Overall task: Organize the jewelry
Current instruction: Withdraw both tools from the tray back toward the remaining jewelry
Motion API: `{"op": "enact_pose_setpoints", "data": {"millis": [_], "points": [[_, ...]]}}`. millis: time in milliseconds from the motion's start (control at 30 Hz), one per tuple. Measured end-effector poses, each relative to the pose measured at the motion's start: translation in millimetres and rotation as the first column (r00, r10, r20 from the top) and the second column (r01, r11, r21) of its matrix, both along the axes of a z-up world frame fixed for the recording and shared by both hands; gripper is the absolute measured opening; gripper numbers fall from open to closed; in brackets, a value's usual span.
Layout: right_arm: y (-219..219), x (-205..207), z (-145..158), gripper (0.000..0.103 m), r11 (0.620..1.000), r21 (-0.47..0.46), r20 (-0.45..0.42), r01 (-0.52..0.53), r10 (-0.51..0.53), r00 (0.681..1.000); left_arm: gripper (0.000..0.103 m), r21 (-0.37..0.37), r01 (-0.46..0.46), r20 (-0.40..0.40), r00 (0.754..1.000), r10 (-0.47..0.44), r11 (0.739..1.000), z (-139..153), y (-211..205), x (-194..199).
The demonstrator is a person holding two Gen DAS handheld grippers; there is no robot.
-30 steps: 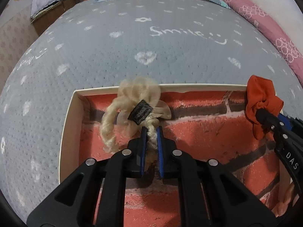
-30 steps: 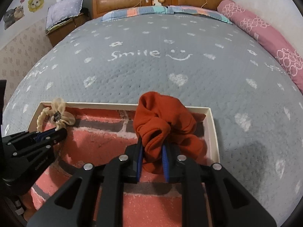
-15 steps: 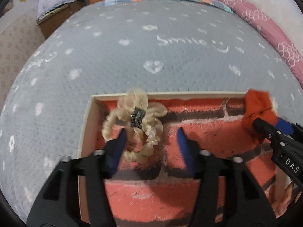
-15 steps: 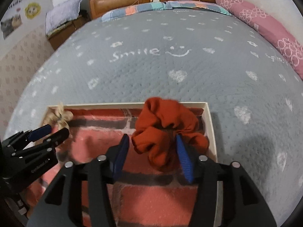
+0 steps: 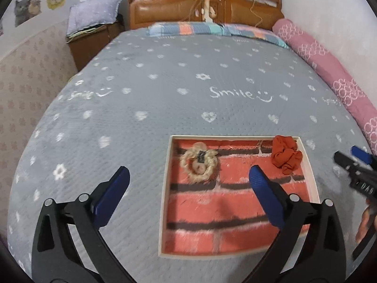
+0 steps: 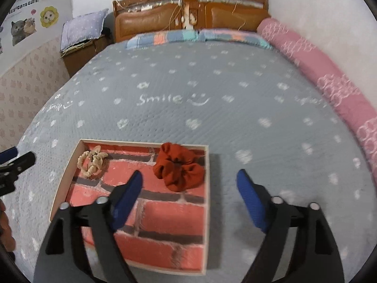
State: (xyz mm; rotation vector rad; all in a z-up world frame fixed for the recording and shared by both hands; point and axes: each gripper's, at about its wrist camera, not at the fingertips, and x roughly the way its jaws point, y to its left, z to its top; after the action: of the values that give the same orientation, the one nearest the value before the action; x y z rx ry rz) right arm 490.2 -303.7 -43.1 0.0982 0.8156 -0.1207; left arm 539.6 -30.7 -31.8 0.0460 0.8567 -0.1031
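Two hair ties in the tray, both tools let go

We've got the left tool and right tool above the bed, jaws opening wide, nothing between them. Cream braided scrunchie lies in the far left corner of the brick-print tray, rust-red scrunchie in the far right corner, well apart.

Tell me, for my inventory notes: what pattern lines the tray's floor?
A red brick-wall print with dark mortar lines on the tray, clearest in the right wrist view.
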Motion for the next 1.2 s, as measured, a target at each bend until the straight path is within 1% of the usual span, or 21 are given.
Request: {"op": "enact_pose_setpoints", "data": {"millis": [100, 267, 400, 500, 600, 733, 833, 933, 1033, 1133, 1200], "points": [[-12, -21, 17, 0.090, 0.999, -0.019, 0.016, 0.029, -0.029, 0.999, 0.098, 0.014, -0.020, 0.005, 1.000, 0.020, 1.000, 12, 17, -20], [-33, -55, 33, 0.091, 0.997, -0.027, 0.032, 0.069, -0.069, 0.997, 0.098, 0.010, -0.043, 0.032, 0.999, 0.043, 0.999, 32, 39, -55], [-44, -79, 37, 0.091, 0.994, -0.052, 0.021, 0.093, -0.092, 0.996, 0.098, 0.042, -0.038, 0.045, 0.998, 0.036, 0.998, 39, 42, -79], [-47, -100, 34, 0.091, 0.995, -0.025, 0.036, 0.092, -0.091, 0.995, 0.098, 0.014, -0.034, 0.067, 0.997, 0.033, 0.999, 40, 47, -103], [-42, -119, 22, 0.091, 0.995, -0.048, 0.029, 0.085, -0.084, 0.996, 0.098, 0.001, -0.034, 0.061, 0.998, 0.034, 0.999, 30, 53, -123], [-31, -154, -7, 0.091, 0.999, -0.028, 0.031, 0.036, -0.035, 0.999, 0.098, 0.022, -0.038, 0.058, 0.998, 0.037, 0.999, 9, 64, -151], [-26, -176, -31, 0.091, 0.999, -0.010, 0.027, 0.033, -0.033, 0.999, 0.098, 0.020, -0.051, 0.045, 0.998, 0.050, 0.999, -8, 74, -166], [-21, -197, -47, 0.091, 0.999, -0.008, 0.032, 0.049, -0.048, 0.998, 0.098, -0.005, -0.059, 0.021, 0.998, 0.059, 0.998, -30, 87, -186], [-18, -216, -58, 0.091, 0.998, 0.014, 0.041, 0.055, -0.055, 0.998, 0.098, -0.009, -0.062, 0.014, 0.998, 0.062, 0.998, -47, 94, -204], [-9, -234, -64, 0.091, 0.999, 0.000, 0.054, 0.046, -0.046, 0.997, 0.098, 0.009, -0.062, 0.004, 0.998, 0.062, 0.998, -62, 94, -219], [-5, -244, -69, 0.091, 0.999, 0.002, 0.058, 0.033, -0.033, 0.998, 0.098, 0.007, -0.061, 0.003, 0.998, 0.061, 0.998, -70, 92, -229]]}}
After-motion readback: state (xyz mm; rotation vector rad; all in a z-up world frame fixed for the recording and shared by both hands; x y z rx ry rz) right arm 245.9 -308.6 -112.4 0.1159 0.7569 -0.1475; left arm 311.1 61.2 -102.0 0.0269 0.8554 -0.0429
